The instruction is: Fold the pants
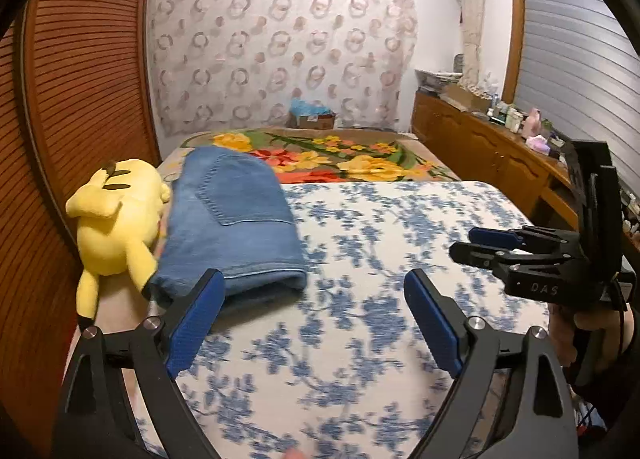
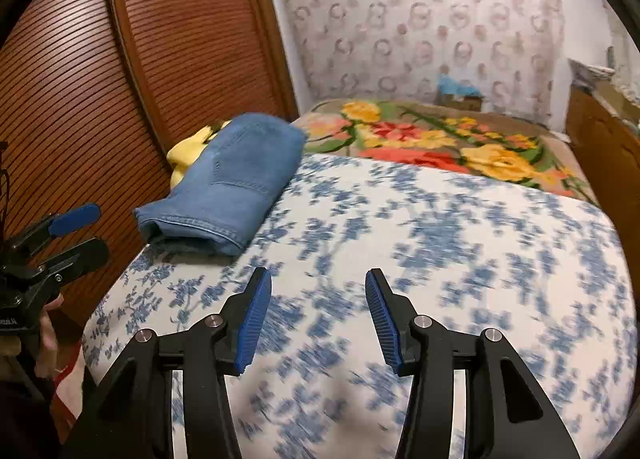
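The blue jeans [image 1: 232, 219] lie folded into a compact stack on the left side of the bed, a back pocket facing up; the right wrist view shows the jeans [image 2: 232, 179] from the other side. My left gripper [image 1: 314, 279] hovers open over the sheet just right of the stack's near edge, with nothing between its blue pads [image 1: 196, 319]. My right gripper [image 2: 318, 275] is also open and empty above the flowered sheet, well short of the jeans. Each gripper appears in the other's view: the right gripper [image 1: 466, 242] at the right, the left gripper [image 2: 98, 230] at the left.
A yellow plush toy [image 1: 116, 219] lies against the jeans' left side, next to the louvred wooden door [image 1: 80, 79]. The white-and-blue sheet [image 1: 400, 219] covers the near bed; a bright floral blanket [image 1: 340, 159] lies beyond. A cluttered wooden sideboard [image 1: 480, 139] runs along the right.
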